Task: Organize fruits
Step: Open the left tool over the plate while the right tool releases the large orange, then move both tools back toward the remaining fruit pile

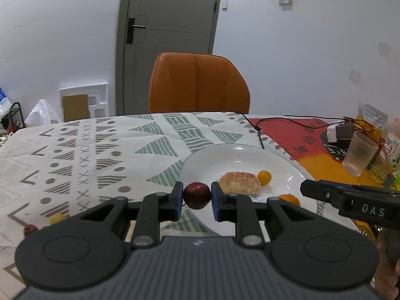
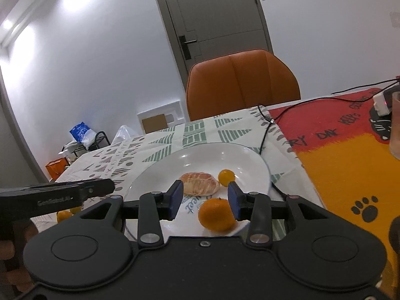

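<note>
Red fruit: small, dark, round, smooth-skinned, likely a jujube or plum; pinched between the blue pads of the left gripper, raised over the near edge of the plate; judged light and firm, skin glossy and apt to slip; hold across its widest middle, as now
Left jaws: pressed in on the red fruit from both sides
Mandarin: whole, orange, sitting low at the near rim of the plate; judged light, peel soft and yielding, rolls easily; take across the equator with modest squeeze
Right gripper: jaws spread; the mandarin lies between them, hard against the right pad, clear of the left; no pinch shown
Peeled citrus: bare segments in a clump at the plate's middle; judged soft, wet, easily crushed or split; grip gently at the broad sides, if at all
Small yellow fruit: just beside the peeled citrus, on the plate; judged light, smooth, prone to roll
Loose fruit: yellow piece and a red one on the patterned surface, well apart from the plate, not yet gathered
Plate: white, glossy, shallow; slick under round fruit
</note>
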Motion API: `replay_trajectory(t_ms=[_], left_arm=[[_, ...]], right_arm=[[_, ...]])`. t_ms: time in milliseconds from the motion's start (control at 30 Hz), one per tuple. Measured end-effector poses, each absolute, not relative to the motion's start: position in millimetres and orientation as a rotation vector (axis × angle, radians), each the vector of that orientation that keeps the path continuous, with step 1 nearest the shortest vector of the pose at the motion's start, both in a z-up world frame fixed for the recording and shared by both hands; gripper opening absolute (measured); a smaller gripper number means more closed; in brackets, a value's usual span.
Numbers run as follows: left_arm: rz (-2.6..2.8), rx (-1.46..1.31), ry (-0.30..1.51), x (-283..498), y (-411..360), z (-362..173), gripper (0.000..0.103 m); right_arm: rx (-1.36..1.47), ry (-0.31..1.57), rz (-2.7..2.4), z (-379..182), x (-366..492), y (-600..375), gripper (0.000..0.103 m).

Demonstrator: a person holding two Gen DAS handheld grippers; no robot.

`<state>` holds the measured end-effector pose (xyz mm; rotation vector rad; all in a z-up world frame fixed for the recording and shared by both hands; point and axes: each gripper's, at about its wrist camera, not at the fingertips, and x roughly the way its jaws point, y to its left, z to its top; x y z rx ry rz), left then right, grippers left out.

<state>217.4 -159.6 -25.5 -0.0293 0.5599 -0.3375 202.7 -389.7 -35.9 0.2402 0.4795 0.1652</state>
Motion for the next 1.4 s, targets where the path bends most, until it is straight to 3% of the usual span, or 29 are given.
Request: replay_trajectory(t_ms=[400,500,700,767,867,1067,1133,1400], left_arm=[[-0.393,-0.010,0.562,221.5,-190.0,-26.4,0.022],[-0.388,-0.012,0.549,219.9,-191.5,-25.5,0.027],[-0.345,-0.015,0.560,216.5,-177.5,-23.8,0.042],[-0.313,-0.013,0.552,213.0,-169.6,-22.5,0.059],[-0.256,-0.012,0.537,207.8,-156.2,-21.1,0.076],[-0.194,-0.008,0.531,197.4,-132.3,-18.3,0.079],[-0.168,-0.001,0.526,193.3,-125.0,-17.3,0.083],[-0.081,0.008,0.510,181.8,-94.7,-14.0,0.086]], right_arm=[[0.273,0.494,0.147,-40.3,187.4,-403.7,0.041],[0.275,0.501,0.149,-40.9,184.5,-402.5,0.042],[0.288,0.502,0.160,-44.1,182.9,-397.8,0.048],[0.289,0.506,0.169,-45.3,183.7,-394.2,0.049],[0.290,0.500,0.189,-44.9,184.8,-387.6,0.055],[0.289,0.486,0.229,-42.8,184.2,-372.3,0.067],[0.290,0.479,0.241,-41.9,183.8,-368.0,0.078],[0.286,0.463,0.277,-38.9,179.7,-348.7,0.098]])
